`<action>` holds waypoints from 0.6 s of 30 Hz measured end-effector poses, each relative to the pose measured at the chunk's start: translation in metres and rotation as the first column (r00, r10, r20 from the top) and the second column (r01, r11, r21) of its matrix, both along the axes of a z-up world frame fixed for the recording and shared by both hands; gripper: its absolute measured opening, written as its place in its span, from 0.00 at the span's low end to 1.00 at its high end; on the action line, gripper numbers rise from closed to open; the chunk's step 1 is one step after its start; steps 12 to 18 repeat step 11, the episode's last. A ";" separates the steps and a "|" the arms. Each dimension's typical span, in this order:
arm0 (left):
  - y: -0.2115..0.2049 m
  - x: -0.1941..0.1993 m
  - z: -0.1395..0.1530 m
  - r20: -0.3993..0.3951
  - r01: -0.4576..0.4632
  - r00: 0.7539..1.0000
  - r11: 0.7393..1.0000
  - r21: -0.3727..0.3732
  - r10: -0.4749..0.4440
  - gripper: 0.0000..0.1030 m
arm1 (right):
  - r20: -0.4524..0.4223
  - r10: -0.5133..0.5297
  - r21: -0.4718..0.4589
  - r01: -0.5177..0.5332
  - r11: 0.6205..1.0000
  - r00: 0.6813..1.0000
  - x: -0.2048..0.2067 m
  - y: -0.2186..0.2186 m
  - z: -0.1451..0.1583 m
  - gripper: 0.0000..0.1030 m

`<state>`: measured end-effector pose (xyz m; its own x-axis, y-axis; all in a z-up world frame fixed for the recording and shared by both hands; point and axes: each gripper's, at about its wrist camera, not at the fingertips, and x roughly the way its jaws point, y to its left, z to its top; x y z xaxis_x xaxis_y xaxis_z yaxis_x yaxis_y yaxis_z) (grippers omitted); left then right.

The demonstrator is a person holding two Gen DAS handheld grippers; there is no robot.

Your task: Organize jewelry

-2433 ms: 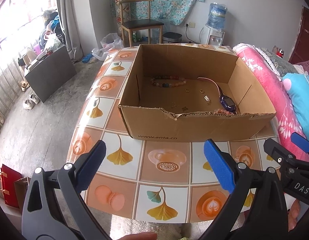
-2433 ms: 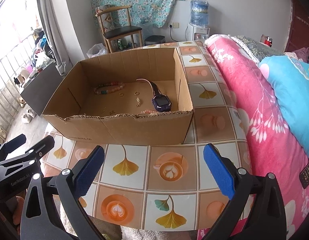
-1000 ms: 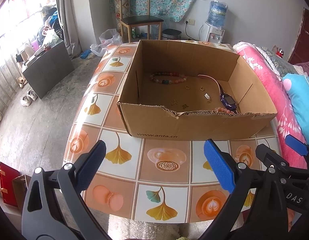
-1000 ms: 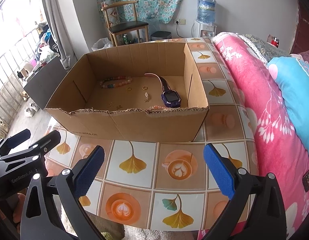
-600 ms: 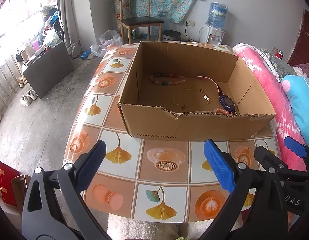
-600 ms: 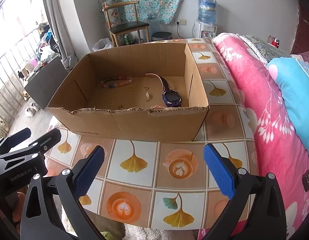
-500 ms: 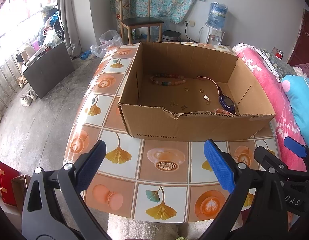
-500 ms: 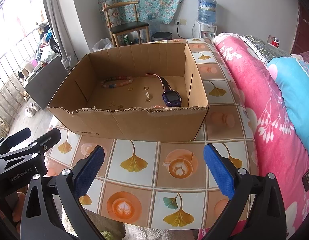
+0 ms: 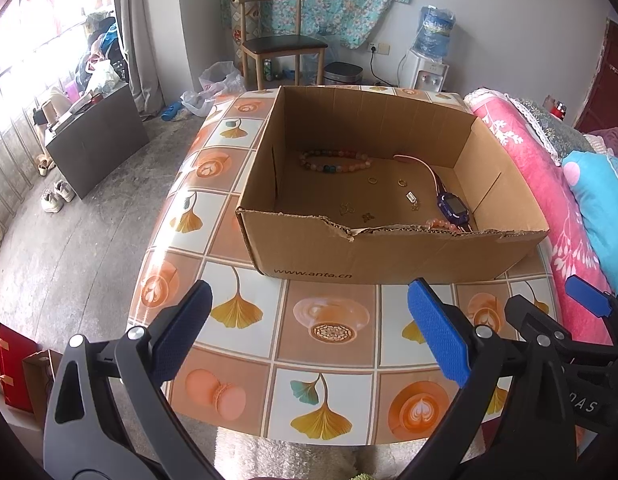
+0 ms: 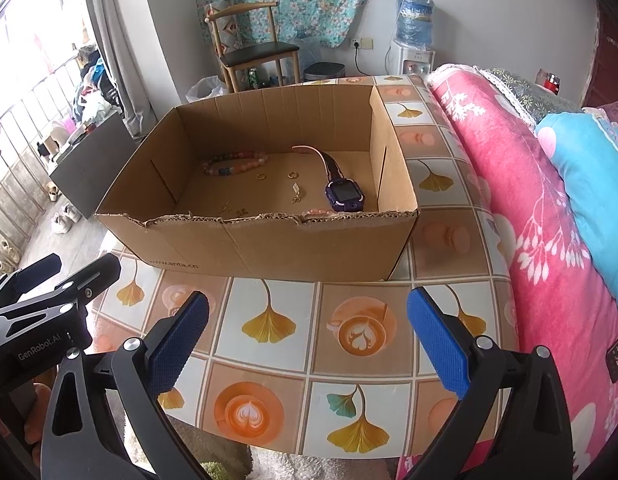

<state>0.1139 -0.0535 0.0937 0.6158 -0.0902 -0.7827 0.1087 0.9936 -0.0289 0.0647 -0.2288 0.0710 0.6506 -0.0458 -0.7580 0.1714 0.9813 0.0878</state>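
Not much had changed over the last couple of seconds. Both views shifted a little as I held the grippers back from the box, and nothing inside it moved, so as far as the task goes the pieces sat exactly as they had. My left gripper (image 9: 309, 336) was spread wide with nothing between its blue ribbed pads, hovering over the near edge of the table (image 9: 333, 364), and the right gripper (image 10: 309, 336) was the same, released and empty. All the jewelry was lying in the cardboard box (image 9: 389, 256): a bracelet of chunky round beads (image 9: 335, 160) in mixed pastel colours near the back wall, two small gold rings (image 9: 373, 180) in the middle, a little charm (image 9: 412, 197) and a couple of tiny gold bits I couldn't make out near the front. The purple smartwatch (image 10: 344, 196), glossy screen and soft pink strap curling away, was by the right wall, with a pink bead bracelet (image 9: 443, 225) half hidden behind the torn front rim. That rim is ragged corrugated card, and the table's cover is shiny printed oilcloth with ginkgo leaves and coffee cups. With everything in the box and both grippers free, this could've been sorted-and-done or a pile waiting to be arranged — I couldn't tell which.
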 end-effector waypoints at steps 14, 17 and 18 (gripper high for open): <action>-0.001 -0.001 0.002 -0.002 -0.004 1.000 1.000 -0.001 0.004 0.92 | -0.006 -0.001 0.003 0.001 1.000 1.000 0.001 0.000 0.000 0.94; -0.001 -0.001 0.002 -0.002 -0.004 1.000 1.000 -0.001 0.004 0.92 | -0.006 -0.001 0.003 0.001 1.000 1.000 0.001 0.000 0.000 0.94; -0.001 -0.001 0.002 -0.002 -0.004 1.000 1.000 -0.001 0.004 0.92 | -0.006 -0.001 0.003 0.001 1.000 1.000 0.001 0.000 0.000 0.94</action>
